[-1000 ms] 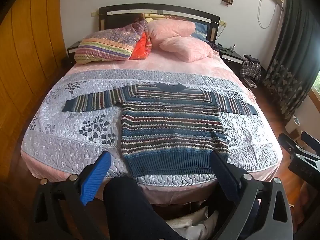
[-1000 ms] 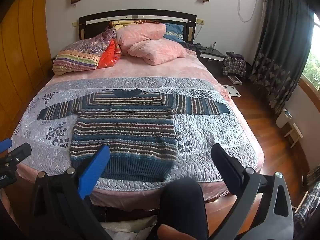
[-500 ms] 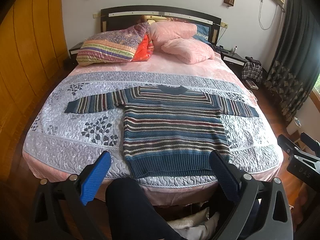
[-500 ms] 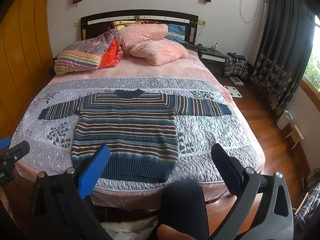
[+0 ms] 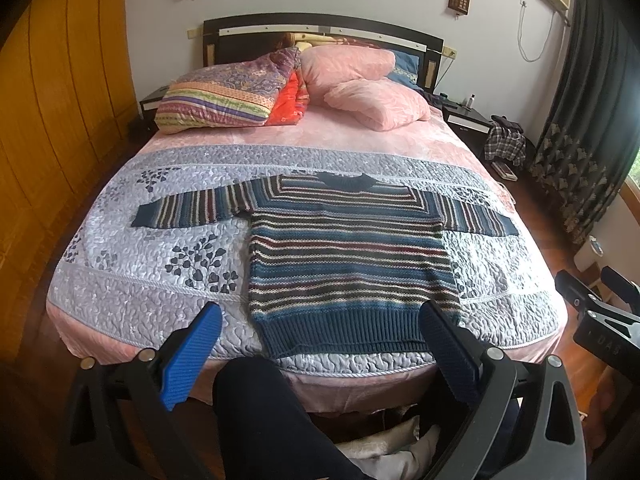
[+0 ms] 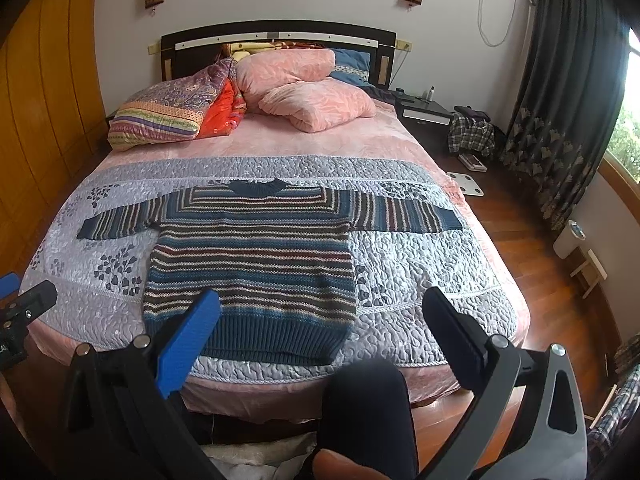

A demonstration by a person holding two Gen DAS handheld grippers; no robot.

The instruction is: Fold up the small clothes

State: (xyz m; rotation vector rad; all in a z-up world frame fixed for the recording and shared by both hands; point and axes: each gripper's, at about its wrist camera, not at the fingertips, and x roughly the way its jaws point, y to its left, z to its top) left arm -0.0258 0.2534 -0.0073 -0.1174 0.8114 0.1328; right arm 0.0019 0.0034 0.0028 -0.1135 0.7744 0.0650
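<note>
A striped knit sweater (image 5: 344, 256) (image 6: 256, 264) lies flat on the bed, both sleeves spread out sideways, its dark blue hem nearest me. My left gripper (image 5: 320, 344) hangs open in front of the bed's foot edge, short of the hem, with nothing between its blue pads. My right gripper (image 6: 320, 336) is open too and empty, at about the same height, off the hem's right part. Each gripper shows at the side edge of the other view: the right gripper (image 5: 596, 316), the left gripper (image 6: 20, 320).
The grey quilt (image 5: 132, 280) covers the bed's near half; pillows (image 5: 360, 92) and a folded blanket (image 5: 224, 96) lie by the headboard. A person's dark-clad knee (image 5: 260, 412) (image 6: 368, 408) rises between the fingers. Wooden wardrobes (image 5: 60, 92) stand left, curtains (image 6: 560, 100) and nightstand right.
Both cameras have tipped slightly upward or back, so the bed and sweater sit a bit lower in view. The sweater has not moved; both grippers stay open.
</note>
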